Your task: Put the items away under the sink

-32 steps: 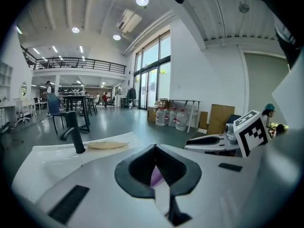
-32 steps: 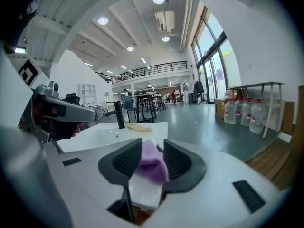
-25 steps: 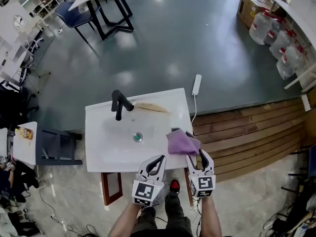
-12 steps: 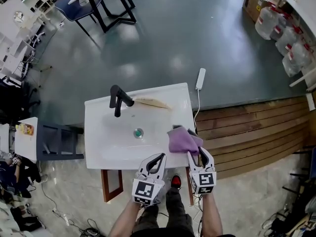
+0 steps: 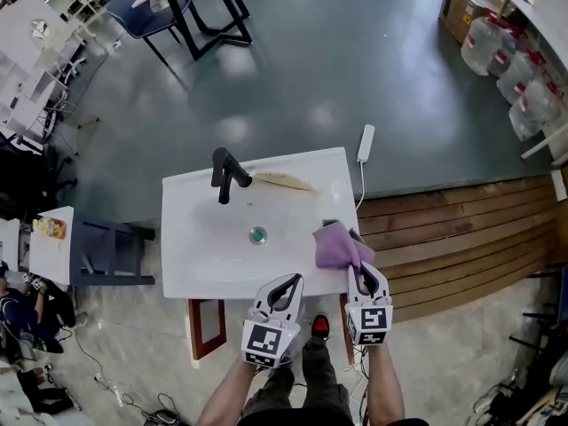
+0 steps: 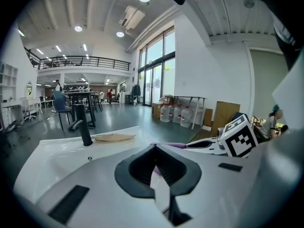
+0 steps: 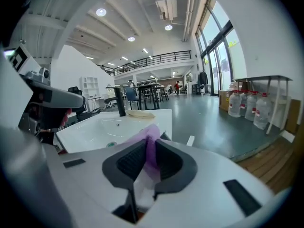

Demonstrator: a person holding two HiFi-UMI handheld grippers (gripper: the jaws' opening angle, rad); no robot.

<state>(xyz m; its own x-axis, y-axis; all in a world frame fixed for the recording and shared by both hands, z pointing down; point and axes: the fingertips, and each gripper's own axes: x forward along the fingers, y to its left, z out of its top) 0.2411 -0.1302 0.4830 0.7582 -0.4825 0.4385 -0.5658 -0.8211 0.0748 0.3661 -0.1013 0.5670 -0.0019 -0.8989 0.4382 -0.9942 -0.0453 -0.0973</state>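
A purple cloth lies bunched on the front right corner of the white sink unit. My right gripper has just been closing, and its jaws now pinch the near edge of the cloth between the dark pads. To its left, my left gripper hovers at the sink's front edge, tips together with nothing in them. A black faucet stands at the back of the basin, and a flat beige item lies beside it.
A brown cabinet door shows below the sink's front. A white power strip lies on the grey floor behind. A wooden platform is to the right, water jugs at the far right, and a dark chair to the left.
The right gripper's jaws stood wide at the cloth's edge and have now closed on it. The left gripper has stayed put. The head view has shifted slightly.
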